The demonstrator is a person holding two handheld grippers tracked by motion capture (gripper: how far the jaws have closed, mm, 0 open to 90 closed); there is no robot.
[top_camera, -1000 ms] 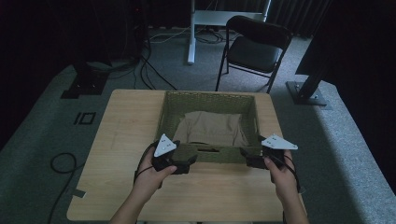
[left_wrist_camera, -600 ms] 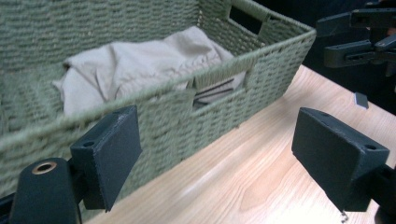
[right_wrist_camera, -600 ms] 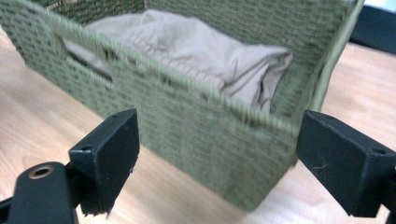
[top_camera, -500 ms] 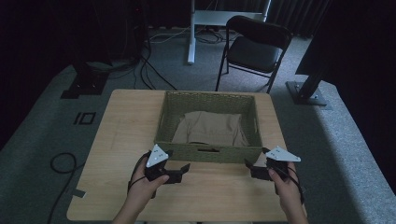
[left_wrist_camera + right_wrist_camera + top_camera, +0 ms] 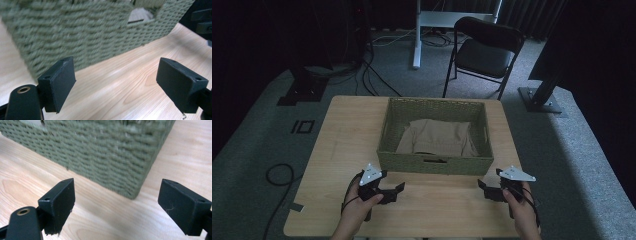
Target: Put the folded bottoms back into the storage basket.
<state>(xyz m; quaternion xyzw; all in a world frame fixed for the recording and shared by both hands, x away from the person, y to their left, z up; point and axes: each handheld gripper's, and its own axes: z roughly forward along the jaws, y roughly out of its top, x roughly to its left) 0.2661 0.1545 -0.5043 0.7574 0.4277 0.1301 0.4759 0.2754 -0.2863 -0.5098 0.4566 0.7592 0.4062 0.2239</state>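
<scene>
A person sits at a light wooden desk [image 5: 342,145] holding a pair of tongs in each hand. A green woven basket [image 5: 434,164] stands at the middle of the desk, and inside it lies a folded beige cloth [image 5: 438,137]. The left tongs [image 5: 396,190] rest low near the basket's front left corner, the right tongs [image 5: 484,188] near its front right corner. Both pairs stand wide open with nothing between them; in each gripper view the black pads frame bare wood and the basket's front wall just ahead.

The work in hand looks to be with the basket or the cloth. To do it well, both tongs should probably move together and level, so that the basket does not twist or skid on the smooth wood.

The room beyond is dark; a black folding chair [image 5: 484,50] stands behind the desk. The cloth's near edge is hidden by the basket's front wall, and what lies under it cannot be seen
</scene>
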